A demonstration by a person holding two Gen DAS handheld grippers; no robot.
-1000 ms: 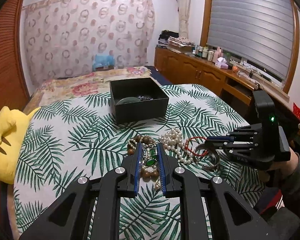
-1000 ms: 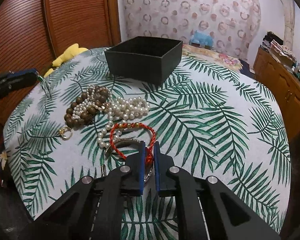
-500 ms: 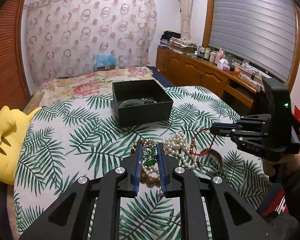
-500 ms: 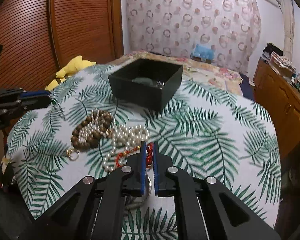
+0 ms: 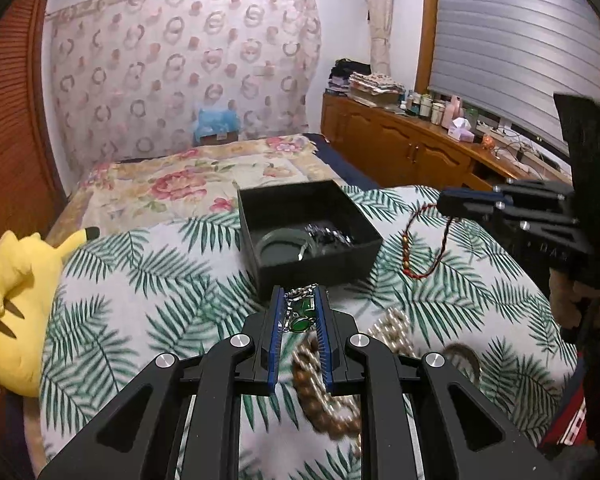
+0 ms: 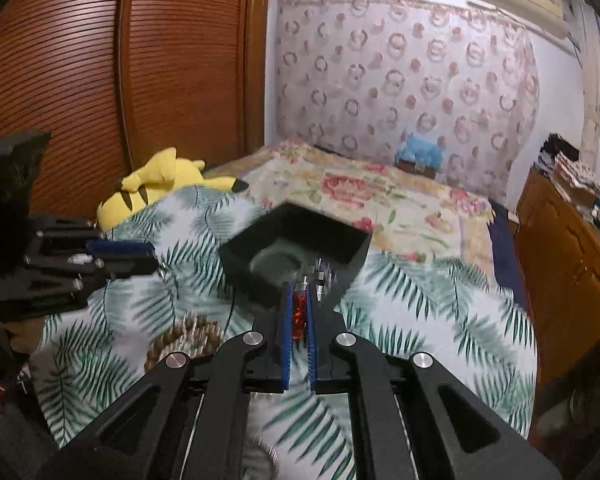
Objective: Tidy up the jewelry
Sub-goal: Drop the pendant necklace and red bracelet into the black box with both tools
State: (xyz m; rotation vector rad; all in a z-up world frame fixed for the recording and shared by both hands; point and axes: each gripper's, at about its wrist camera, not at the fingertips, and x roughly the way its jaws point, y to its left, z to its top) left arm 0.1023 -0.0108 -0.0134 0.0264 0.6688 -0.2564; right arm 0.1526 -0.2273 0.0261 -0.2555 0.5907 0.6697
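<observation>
Between the blue-padded fingers of the left gripper (image 5: 299, 312) sits a silver chain with green stones (image 5: 301, 315), pinched near the fingertips and lifted off the cloth. Left gripper points toward the open square black box (image 5: 284, 196), tips just short of its near wall. Box holds a dark green bangle (image 5: 279, 240) and a small tangle of silver-toned pieces (image 5: 327, 234).

Right gripper (image 6: 299, 312): jaws nearly together, clamped on a red beaded cord bracelet (image 6: 299, 313). Seen from the left wrist camera, the bracelet (image 5: 424, 240) hangs as a loop from the right gripper's (image 5: 446, 205) tips, in the air just to the right of the box, clear of the tablecloth. Right gripper held roughly level, entering from the right edge, fingers aimed leftward at the box's right side.

On the white tablecloth with green palm-leaf print (image 5: 132, 304), below and near the left gripper: a string of brown wooden beads (image 5: 320, 400), a strand of white pearls (image 5: 396, 330) beside it, and a metal bangle (image 5: 462, 360) further right. All three blurred.

Yellow plush toy (image 5: 16, 296) lies at the table's left edge.
</observation>
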